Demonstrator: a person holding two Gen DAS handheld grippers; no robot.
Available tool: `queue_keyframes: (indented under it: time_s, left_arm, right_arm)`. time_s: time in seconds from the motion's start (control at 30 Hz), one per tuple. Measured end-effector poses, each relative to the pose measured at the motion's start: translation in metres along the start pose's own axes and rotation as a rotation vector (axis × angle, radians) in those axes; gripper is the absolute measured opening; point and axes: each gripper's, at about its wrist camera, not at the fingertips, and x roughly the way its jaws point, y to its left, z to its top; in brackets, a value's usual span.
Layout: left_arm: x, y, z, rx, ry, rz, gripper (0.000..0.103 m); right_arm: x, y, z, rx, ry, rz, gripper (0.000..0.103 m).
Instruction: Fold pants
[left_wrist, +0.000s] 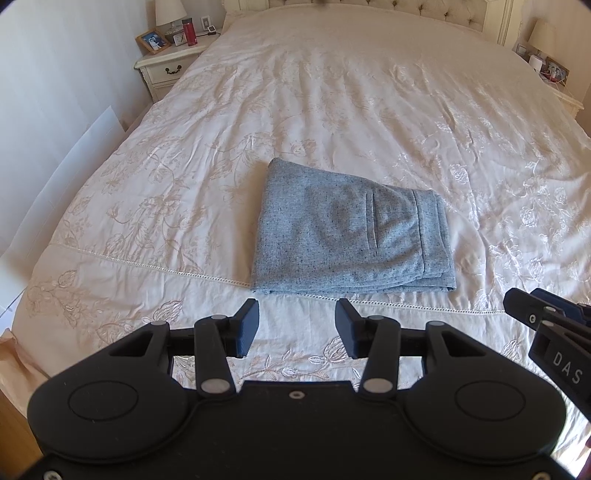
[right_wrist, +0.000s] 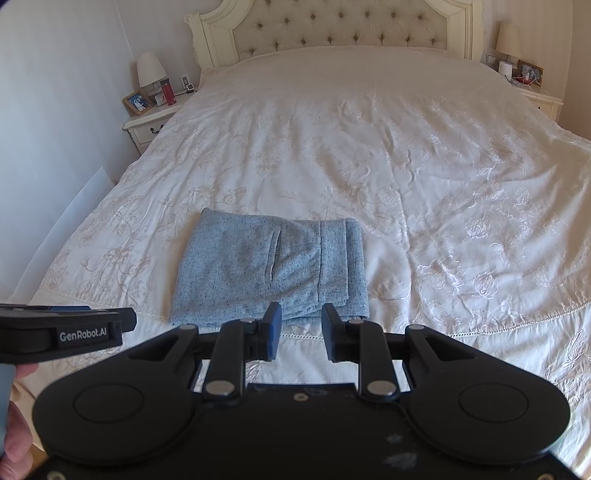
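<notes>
Fingers (left_wrist: 248, 326) of both grippers spread, empty; speckled grey pants (left_wrist: 351, 230) folded rectangular on embroidered bedspread (left_wrist: 332, 110).

Grey-blue, dark-flecked pants (left_wrist: 347, 232) lie on a cream bedspread (left_wrist: 332, 110) embroidered with floral patterns.

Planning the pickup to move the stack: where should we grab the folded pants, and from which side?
Grip the pants at the layered near edge, coming from the foot of the bed. That edge faces both open grippers and the stacked layers show there, so the fingers can probably pinch all at once.
</notes>
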Motion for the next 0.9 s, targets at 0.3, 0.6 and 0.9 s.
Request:
queue_keyframes:
  time_s: [0.3, 0.6, 0.9]
  left_arm:
    - [-0.001, -0.002, -0.001, 0.013, -0.002, 0.008, 0.054]
    - [-0.006, -0.01, -0.004, 0.02, -0.009, 0.019, 0.054]
    - [-0.011, -0.019, -0.009, 0.021, -0.013, 0.033, 0.054]
  right_arm:
    - [0.001, -0.004, -0.001, -0.001, 0.002, 0.013, 0.026]
    - [-0.001, -0.01, -0.002, -0.009, 0.0, 0.029, 0.026]
    - [-0.007, -0.018, -0.005, -0.014, -0.008, 0.044, 0.026]
